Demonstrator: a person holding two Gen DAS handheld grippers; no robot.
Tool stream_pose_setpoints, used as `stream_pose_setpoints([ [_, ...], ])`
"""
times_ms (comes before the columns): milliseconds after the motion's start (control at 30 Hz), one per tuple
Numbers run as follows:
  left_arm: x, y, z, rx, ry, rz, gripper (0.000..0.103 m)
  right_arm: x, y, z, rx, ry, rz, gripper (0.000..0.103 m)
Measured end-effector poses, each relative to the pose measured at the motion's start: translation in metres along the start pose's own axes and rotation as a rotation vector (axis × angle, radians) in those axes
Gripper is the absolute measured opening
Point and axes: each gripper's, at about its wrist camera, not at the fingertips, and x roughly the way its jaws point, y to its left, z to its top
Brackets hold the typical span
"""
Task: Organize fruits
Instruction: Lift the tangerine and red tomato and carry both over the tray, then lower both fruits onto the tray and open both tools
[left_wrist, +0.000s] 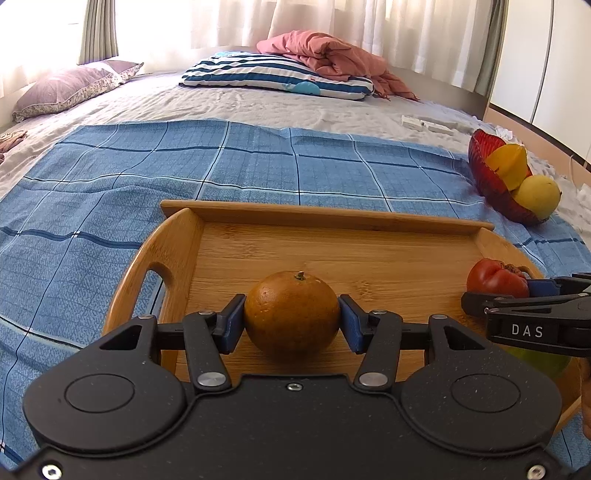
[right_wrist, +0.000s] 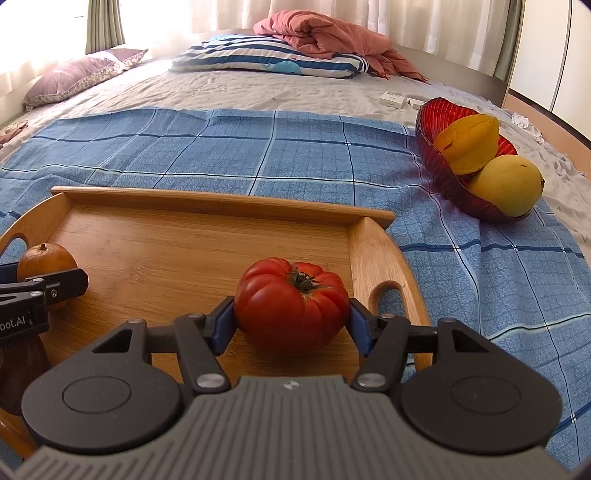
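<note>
A wooden tray (left_wrist: 332, 218) lies on a blue checked cloth on the bed. My left gripper (left_wrist: 291, 321) is shut on an orange (left_wrist: 291, 310) that rests on the tray floor. My right gripper (right_wrist: 291, 321) is shut on a red tomato (right_wrist: 291, 302) at the tray's right end (right_wrist: 369, 258). The orange (right_wrist: 46, 258) shows at the left of the right wrist view, and the tomato (left_wrist: 495, 277) at the right of the left wrist view. A red bowl (right_wrist: 439, 166) to the right holds a yellow star fruit (right_wrist: 469, 142) and a yellow round fruit (right_wrist: 506, 184).
A green fruit (left_wrist: 535, 360) lies partly hidden under my right gripper. The blue cloth (left_wrist: 184, 177) covers the bed around the tray. A striped pillow (left_wrist: 273, 74), a pink blanket (left_wrist: 325, 51) and small white boxes (left_wrist: 424, 123) lie beyond.
</note>
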Motion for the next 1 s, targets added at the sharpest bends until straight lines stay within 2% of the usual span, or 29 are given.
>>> stream_pose_setpoints([
  [167,-0.001,0.0,0.0,0.009,0.001,0.005,0.052,0.002,0.003,0.001,-0.024,0.036,-0.014,0.07],
  [267,-0.002,0.0,0.0,0.018,-0.005,0.018,0.055,0.002,0.004,0.001,-0.029,0.038,-0.017,0.075],
  [433,-0.012,0.0,-0.001,0.037,-0.044,0.024,0.085,-0.001,0.002,0.0,-0.023,0.026,-0.012,0.081],
  [500,-0.018,-0.002,-0.002,0.059,-0.07,0.031,0.09,-0.005,0.0,0.001,-0.019,0.007,0.006,0.088],
  [667,-0.03,-0.002,-0.002,0.056,-0.079,0.044,0.094,-0.016,-0.003,0.002,-0.009,-0.029,0.025,0.093],
  [767,-0.043,-0.002,-0.005,0.035,-0.105,0.031,0.099,-0.025,-0.008,-0.001,0.018,-0.059,0.04,0.094],
  [1000,-0.081,-0.007,-0.024,0.035,-0.169,0.003,0.101,-0.055,-0.016,-0.019,0.028,-0.141,0.077,0.1],
])
